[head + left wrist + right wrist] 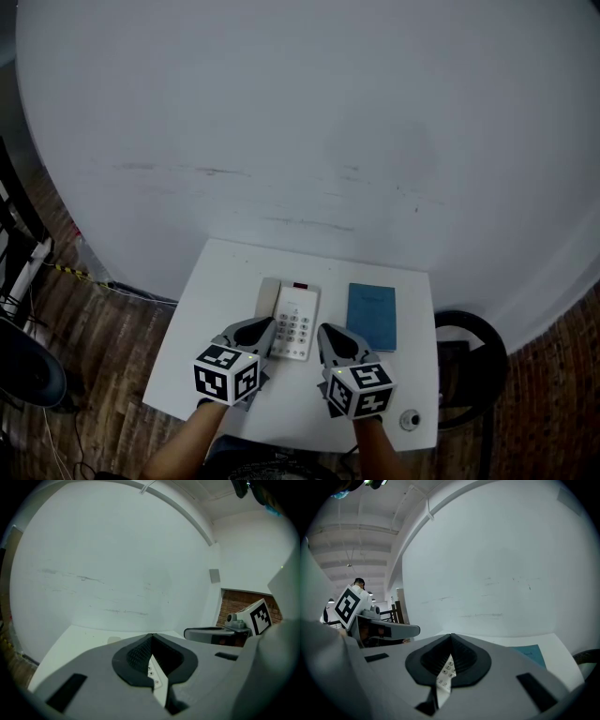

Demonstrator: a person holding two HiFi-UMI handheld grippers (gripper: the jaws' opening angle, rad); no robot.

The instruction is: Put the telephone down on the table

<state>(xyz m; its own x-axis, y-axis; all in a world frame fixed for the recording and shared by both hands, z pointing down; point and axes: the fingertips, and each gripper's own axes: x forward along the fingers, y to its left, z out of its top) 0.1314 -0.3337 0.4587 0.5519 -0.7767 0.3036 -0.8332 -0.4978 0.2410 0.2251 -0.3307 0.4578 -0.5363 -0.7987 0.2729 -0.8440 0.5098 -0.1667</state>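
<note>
While the telephone (294, 321) is lying on the table (220, 281), left gripper (265, 328) and right gripper (325, 332) are flanking its near corners, jaws pressed together (keypad slivers peeking through), blue booklet (371, 317) lying just right of it, handset (267, 298) partly hidden.

From here the telephone (293, 323) looks like smooth white plastic with pale grey keys. The table (225, 281) beneath it is matt white and smooth. Right of the telephone, the blue booklet (371, 317) has a matt, paper-like cover. Nearer than the telephone, I see the left gripper (263, 330) and right gripper (329, 337) as matt grey plastic with black ribbed pads (136, 656). Beyond the telephone the wall (309, 122) is matt white and scuffed.
</note>
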